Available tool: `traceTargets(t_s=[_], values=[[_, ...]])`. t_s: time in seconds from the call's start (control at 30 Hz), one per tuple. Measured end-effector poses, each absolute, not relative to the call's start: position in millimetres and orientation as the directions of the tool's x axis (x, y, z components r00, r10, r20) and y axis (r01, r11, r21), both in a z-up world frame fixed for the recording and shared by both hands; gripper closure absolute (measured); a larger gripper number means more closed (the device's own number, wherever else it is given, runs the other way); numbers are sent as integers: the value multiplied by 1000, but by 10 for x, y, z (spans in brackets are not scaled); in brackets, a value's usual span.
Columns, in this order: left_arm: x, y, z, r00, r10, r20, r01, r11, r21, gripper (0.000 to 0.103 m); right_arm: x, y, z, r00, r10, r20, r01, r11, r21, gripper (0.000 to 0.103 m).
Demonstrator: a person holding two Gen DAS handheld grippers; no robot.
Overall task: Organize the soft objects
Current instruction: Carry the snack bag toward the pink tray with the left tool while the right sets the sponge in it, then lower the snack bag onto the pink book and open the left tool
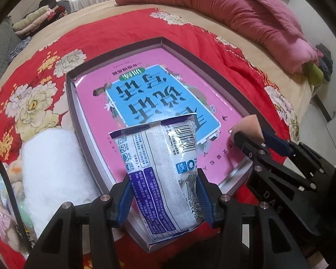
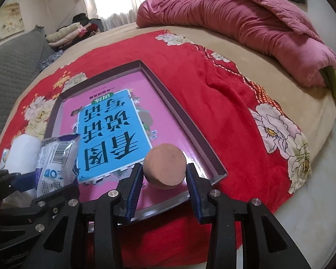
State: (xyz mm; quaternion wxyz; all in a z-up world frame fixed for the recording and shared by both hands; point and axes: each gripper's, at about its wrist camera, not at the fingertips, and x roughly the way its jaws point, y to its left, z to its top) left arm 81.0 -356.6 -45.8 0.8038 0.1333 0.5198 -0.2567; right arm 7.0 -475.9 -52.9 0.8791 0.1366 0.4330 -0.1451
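At lower centre, the left hand-held gripper (image 1: 164, 198) clamps a white packet (image 1: 161, 174); the right hand-held gripper (image 2: 164, 179) pinches a tan sponge (image 2: 164, 168) over the tray (image 2: 179, 116).

Colours on the bed: strong red, pink and blue.

The blanket (image 2: 212, 103) is bright red with big cream-white flowers and small orange blossoms; under it the bed (image 2: 253, 67) is beige. In the upper right of the frame lies a rose-pink quilt (image 2: 246, 18). The shallow box (image 2: 190, 134) has dark brown-purple walls, and the book (image 2: 114, 130) in it is pink with a sky-blue panel carrying dark characters. The packet (image 1: 163, 174) is white with violet-blue blocks and a black barcode. The sponge (image 2: 164, 168) is a plain brownish-pink. At the lower left of the left view, a fluffy white thing (image 1: 51, 163). Each claw, left (image 1: 164, 199) and right (image 2: 164, 192), is black with blue pads.
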Motion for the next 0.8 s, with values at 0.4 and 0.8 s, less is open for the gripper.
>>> traceTargets(t_s=[0.4, 0.8], values=[[788, -3518, -519, 316, -258, -913, 538, 841, -52, 51, -33, -4777, -449, 606, -158, -779, 392, 912, 119, 50], [771, -3503, -519, 317, -244, -916, 531, 846, -42, 51, -199, -4852, -381, 618, -243, -748, 455, 886, 88, 38]])
